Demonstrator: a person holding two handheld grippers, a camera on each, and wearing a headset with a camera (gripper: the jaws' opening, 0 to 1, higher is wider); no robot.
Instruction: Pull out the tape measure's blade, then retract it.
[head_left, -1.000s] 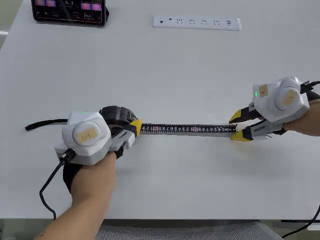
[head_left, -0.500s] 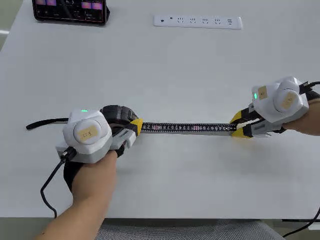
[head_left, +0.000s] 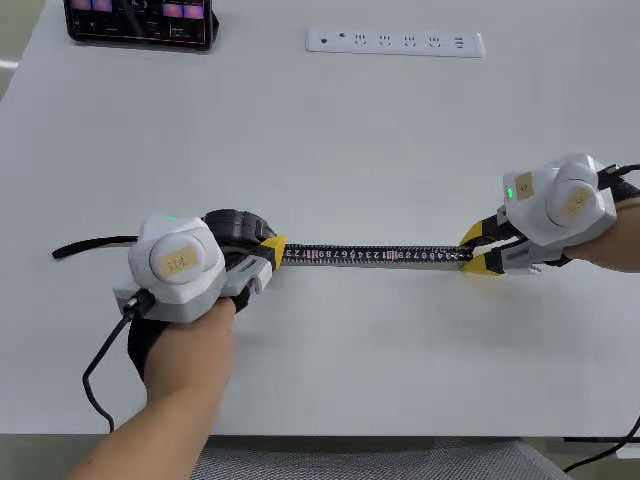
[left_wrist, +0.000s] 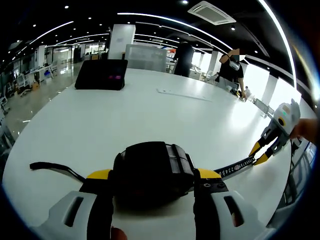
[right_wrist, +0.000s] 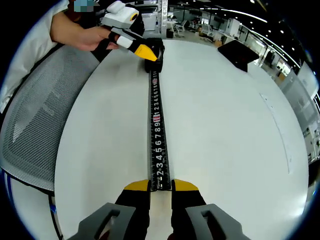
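One chunky black tape measure (head_left: 235, 232) sits on the white table (head_left: 350, 150), with the left gripper (head_left: 262, 265) fingers squeezed tight around it. Its one dark blade (head_left: 375, 255), with white numbers, runs flat and straight sideways to the right gripper (head_left: 472, 252), whose fingers pinch its end. Far back lie one power strip (head_left: 395, 43) and one tablet (head_left: 140, 20).

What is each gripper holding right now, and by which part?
The left gripper clamps the tape measure case across its two sides. The right gripper pinches the blade at its free end, by the low numbers.
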